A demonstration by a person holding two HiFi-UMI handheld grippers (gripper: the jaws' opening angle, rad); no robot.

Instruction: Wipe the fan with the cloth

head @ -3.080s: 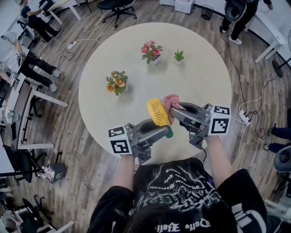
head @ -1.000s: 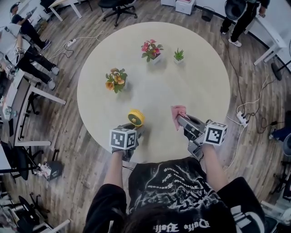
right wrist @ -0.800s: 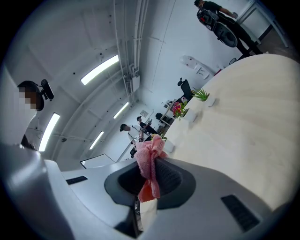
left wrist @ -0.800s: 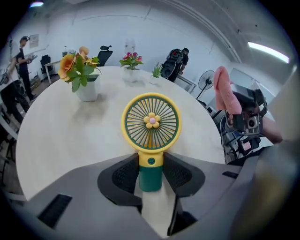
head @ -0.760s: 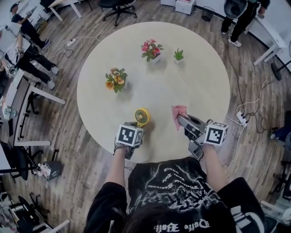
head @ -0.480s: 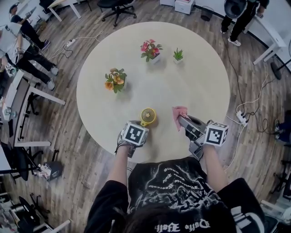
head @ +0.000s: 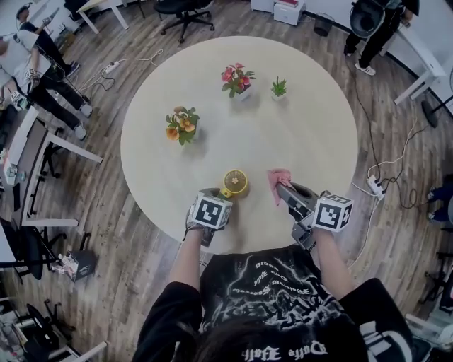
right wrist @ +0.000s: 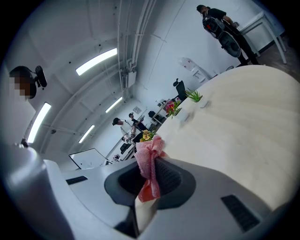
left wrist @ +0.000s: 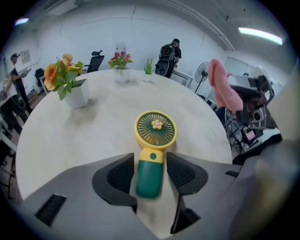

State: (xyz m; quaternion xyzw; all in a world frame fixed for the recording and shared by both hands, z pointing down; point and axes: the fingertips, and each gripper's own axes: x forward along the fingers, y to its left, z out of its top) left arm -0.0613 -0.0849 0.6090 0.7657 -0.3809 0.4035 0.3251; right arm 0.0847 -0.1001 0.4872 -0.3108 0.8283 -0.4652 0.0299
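The small fan [head: 234, 182] lies on the round table [head: 311, 134], its yellow head [left wrist: 155, 129] face up and its green handle [left wrist: 150, 174] toward me. My left gripper [left wrist: 150, 169] straddles the handle; its jaws have just been opening and a thin gap shows on each side, so it stands open. In the head view the left gripper [head: 219, 199] is just below the fan. My right gripper [head: 282, 187] hovers to the fan's right, shut on the pink cloth [head: 277, 177], which hangs bunched from its jaws [right wrist: 150, 161]. That cloth [left wrist: 220, 89] also shows in the left gripper view.
Further back on the table stand a pot of orange flowers [head: 181, 126], a pot of pink flowers [head: 236, 78] and a small green plant [head: 279, 87]. The table's near edge runs just under both grippers. People, desks and an office chair [head: 182, 10] ring the table.
The left gripper carried the fan right and down onto the table, where it now lies face up, and its jaws have parted from the handle. The right gripper with the cloth stayed put.
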